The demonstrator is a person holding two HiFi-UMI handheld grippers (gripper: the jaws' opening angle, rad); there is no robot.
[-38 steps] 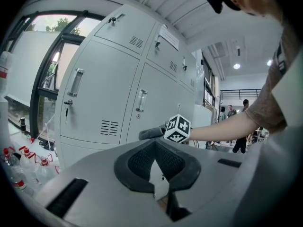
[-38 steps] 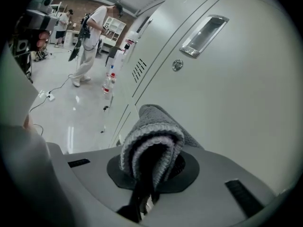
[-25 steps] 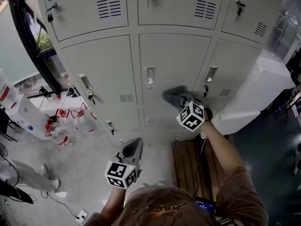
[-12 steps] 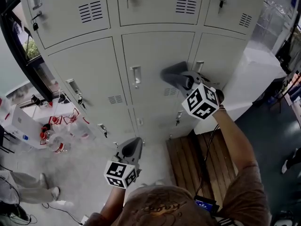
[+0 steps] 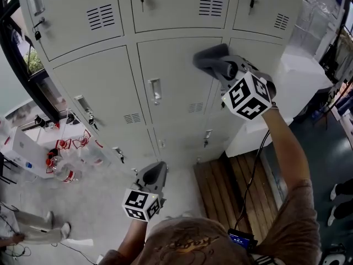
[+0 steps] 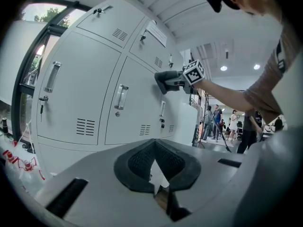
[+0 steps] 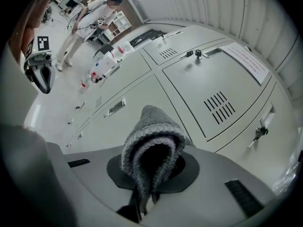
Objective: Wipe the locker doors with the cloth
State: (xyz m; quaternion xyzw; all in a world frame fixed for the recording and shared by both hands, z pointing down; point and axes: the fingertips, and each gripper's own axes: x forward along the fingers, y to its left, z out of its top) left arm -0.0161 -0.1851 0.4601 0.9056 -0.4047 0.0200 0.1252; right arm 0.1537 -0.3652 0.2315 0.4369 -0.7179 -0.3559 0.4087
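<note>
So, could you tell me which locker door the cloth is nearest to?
The centre door of the middle row, the one with its handle at left. The cloth is at its upper right corner.

Right gripper [image 5: 208,59] raised high, jaws clamped on cloth [image 7: 152,141]; left gripper [image 5: 155,173] low, jaws together.

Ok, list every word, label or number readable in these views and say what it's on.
Nothing reads clearly in any view.
Notice sheet on the lockers: printed lines, too small to read.
Shirt print on the person: blurred, unreadable.
Marker cubes: black-and-white square patterns only, no letters or numbers.
</note>
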